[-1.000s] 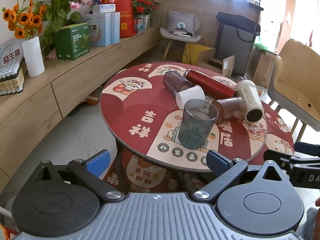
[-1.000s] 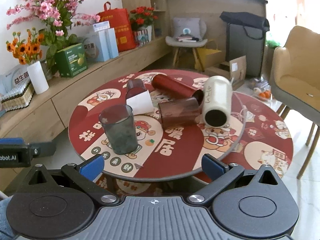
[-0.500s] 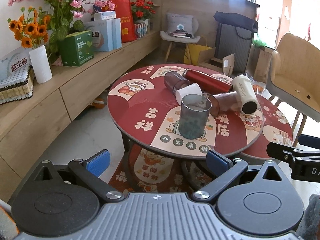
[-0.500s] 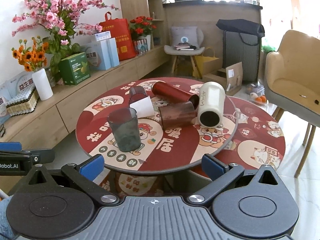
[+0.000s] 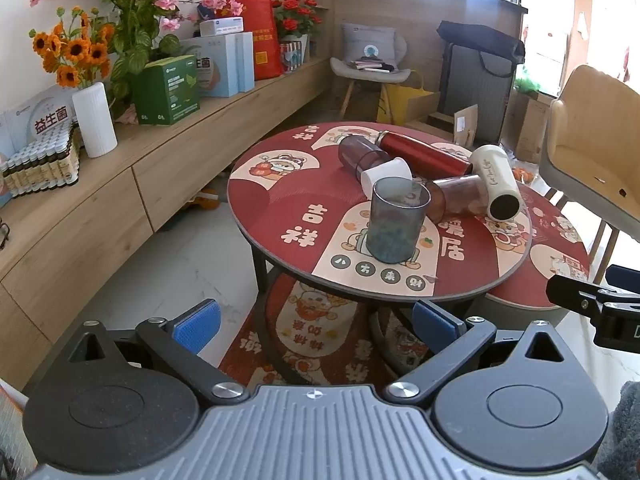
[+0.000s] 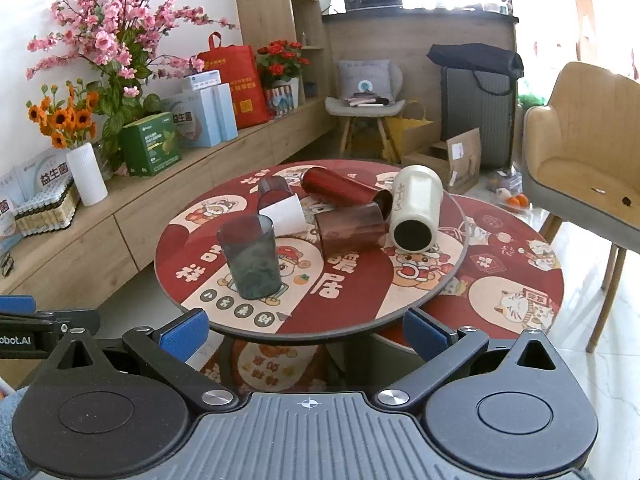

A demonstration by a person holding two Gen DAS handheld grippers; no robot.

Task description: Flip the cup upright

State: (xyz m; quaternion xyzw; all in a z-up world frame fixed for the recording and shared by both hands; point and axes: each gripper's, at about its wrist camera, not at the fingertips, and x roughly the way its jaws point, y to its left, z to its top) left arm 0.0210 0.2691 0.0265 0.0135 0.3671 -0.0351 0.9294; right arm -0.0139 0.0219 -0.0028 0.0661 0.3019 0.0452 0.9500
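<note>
Both wrist cams off-table, sharing table point(image 5: 304, 204) point(image 6: 360, 304).

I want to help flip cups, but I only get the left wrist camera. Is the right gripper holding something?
Observer: No. In the right wrist view the right gripper has its jaws wide apart, with nothing between them.
Child: The grey cup hides part of the brown cup. Is the brown one lying down?
Observer: Yes. The right wrist view shows all of it, on its side on the table, next to the cream bottle, which is also lying down.
</note>
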